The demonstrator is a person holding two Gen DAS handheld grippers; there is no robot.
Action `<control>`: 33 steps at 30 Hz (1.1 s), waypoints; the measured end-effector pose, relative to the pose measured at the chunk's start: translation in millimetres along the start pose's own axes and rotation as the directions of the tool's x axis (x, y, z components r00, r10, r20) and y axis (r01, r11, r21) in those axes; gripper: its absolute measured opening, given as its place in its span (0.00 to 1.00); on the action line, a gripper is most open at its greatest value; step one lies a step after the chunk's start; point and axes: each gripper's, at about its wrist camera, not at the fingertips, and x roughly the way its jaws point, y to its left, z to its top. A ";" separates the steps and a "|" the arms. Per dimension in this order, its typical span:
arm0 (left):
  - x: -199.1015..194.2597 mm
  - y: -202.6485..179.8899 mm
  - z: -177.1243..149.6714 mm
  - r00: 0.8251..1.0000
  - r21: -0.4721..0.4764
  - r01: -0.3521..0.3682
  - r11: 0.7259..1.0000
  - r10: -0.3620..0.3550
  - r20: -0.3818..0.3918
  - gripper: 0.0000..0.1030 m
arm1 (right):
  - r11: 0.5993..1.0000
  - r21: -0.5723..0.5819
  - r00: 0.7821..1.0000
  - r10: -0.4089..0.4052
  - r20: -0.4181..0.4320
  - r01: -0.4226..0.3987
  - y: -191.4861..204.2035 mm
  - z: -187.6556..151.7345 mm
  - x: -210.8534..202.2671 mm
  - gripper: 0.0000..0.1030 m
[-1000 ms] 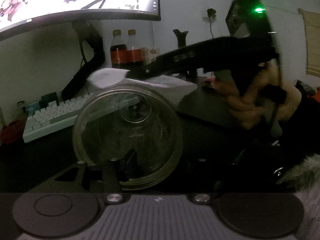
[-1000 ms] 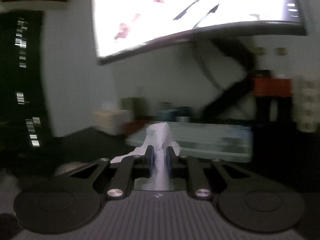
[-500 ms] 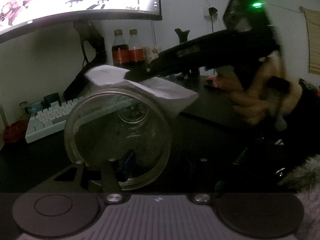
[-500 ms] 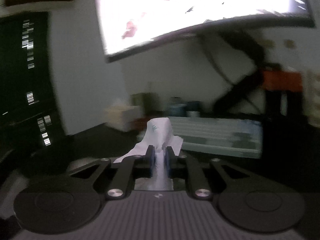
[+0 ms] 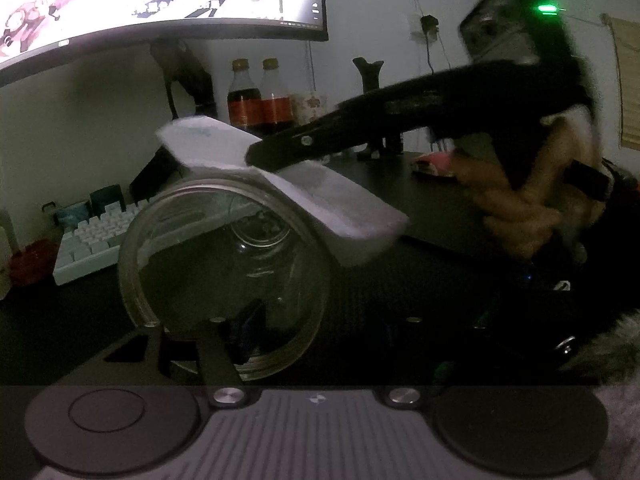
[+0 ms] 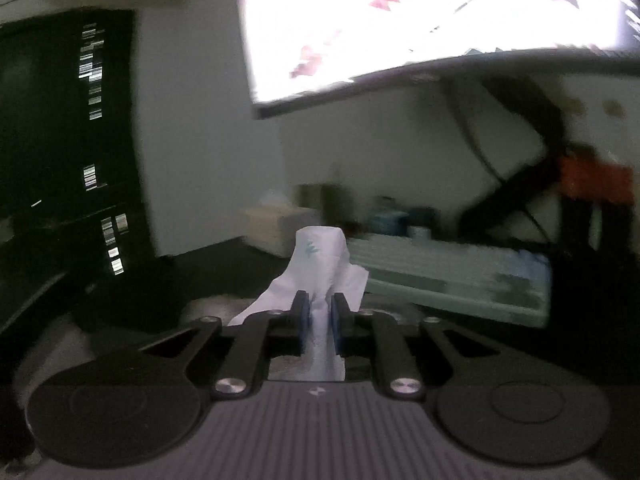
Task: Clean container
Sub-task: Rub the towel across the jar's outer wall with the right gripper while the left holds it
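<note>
**Jar held, tissue at its rim**

The left gripper (image 5: 256, 332) grips the wall of a clear glass jar (image 5: 224, 272); one finger (image 5: 214, 350) sits outside the wall, a blue pad shows through the glass, and the second finger is hidden in the dark. The jar lies tipped, its open mouth facing the left wrist camera, above a dark desk (image 5: 440, 224).

The right gripper (image 6: 319, 318) is clamped on a white tissue (image 6: 320, 264), which stands up between the blue pads (image 6: 305, 320). In the left wrist view the same tissue (image 5: 320, 196) drapes across the upper right rim of the jar, touching it and covering part of the mouth. The right hand (image 5: 532, 196) holds the tool's handle to the right.

Behind the jar: a white keyboard (image 5: 92, 240), a lit monitor (image 5: 160, 4) overhead, and two cola bottles (image 5: 260, 100) against the wall. A black monitor arm (image 5: 188, 76) stands between them. The right wrist view is motion-blurred.
</note>
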 end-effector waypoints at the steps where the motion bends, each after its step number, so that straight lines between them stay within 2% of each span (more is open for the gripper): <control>1: 0.3 0.6 0.1 1.000 -0.003 0.000 1.000 0.000 -0.001 0.53 | 0.998 0.024 0.999 -0.052 -0.005 0.052 -8.7 1.6 5.0 0.14; 3: 0.9 1.6 0.1 1.000 -0.009 0.000 1.000 0.000 -0.002 0.54 | 0.987 0.068 0.989 -0.146 -0.028 0.148 -22.7 1.4 12.6 0.14; 6: 1.5 2.7 0.3 1.000 -0.012 0.005 1.000 -0.005 -0.003 0.54 | 0.983 0.036 0.984 -0.178 -0.020 0.178 -19.9 -6.7 11.8 0.11; 7: 1.5 2.7 0.5 1.000 -0.010 0.006 1.000 -0.006 -0.005 0.54 | 0.986 0.025 0.986 -0.165 -0.007 0.165 -17.2 -6.4 8.0 0.11; 9: 2.0 2.7 1.7 1.000 -0.001 0.006 1.000 -0.006 -0.012 0.55 | 0.996 0.026 0.996 -0.084 0.014 0.084 -14.1 -4.2 -0.4 0.11; 14: -1.2 8.6 9.7 0.997 0.009 -0.019 1.000 0.020 -0.076 0.56 | 0.999 0.033 0.999 0.017 0.040 -0.018 -0.6 3.6 -9.3 0.10; 17: -12.6 16.1 10.3 0.998 0.001 -0.025 1.000 0.025 -0.052 0.47 | 0.995 0.054 0.996 0.086 0.031 -0.088 7.0 9.2 -1.6 0.10; 19: -24.5 22.4 11.8 1.000 -0.025 0.019 0.999 -0.019 0.005 0.43 | 0.995 0.038 0.995 0.092 0.023 -0.093 14.2 11.9 4.4 0.10; 22: -36.7 28.6 15.1 0.997 -0.047 0.028 0.998 -0.024 0.079 0.41 | 0.996 0.014 0.996 0.090 0.006 -0.090 21.9 18.1 12.1 0.10; 25: -36.8 34.7 17.8 0.995 -0.082 0.005 0.997 0.004 0.103 0.33 | 0.995 0.018 0.995 0.095 -0.026 -0.095 19.1 22.1 24.8 0.10; 26: -36.2 37.8 17.7 0.994 -0.103 0.023 0.994 -0.012 0.112 0.30 | 0.995 0.022 0.995 0.097 -0.035 -0.096 17.3 22.1 28.8 0.10; 27: -35.6 40.9 17.5 0.992 -0.124 0.044 0.991 -0.029 0.122 0.17 | 0.995 0.027 0.994 0.098 -0.044 -0.097 15.7 21.5 31.6 0.10; 28: -35.9 42.9 17.8 0.990 -0.133 0.079 0.988 -0.062 0.130 0.10 | 0.995 0.033 0.994 0.101 -0.049 -0.099 13.8 20.4 33.1 0.10; 33: -34.5 37.5 16.0 0.986 -0.134 0.077 0.988 -0.055 0.158 0.10 | 0.992 0.060 0.993 0.110 -0.034 -0.108 5.9 15.4 29.7 0.10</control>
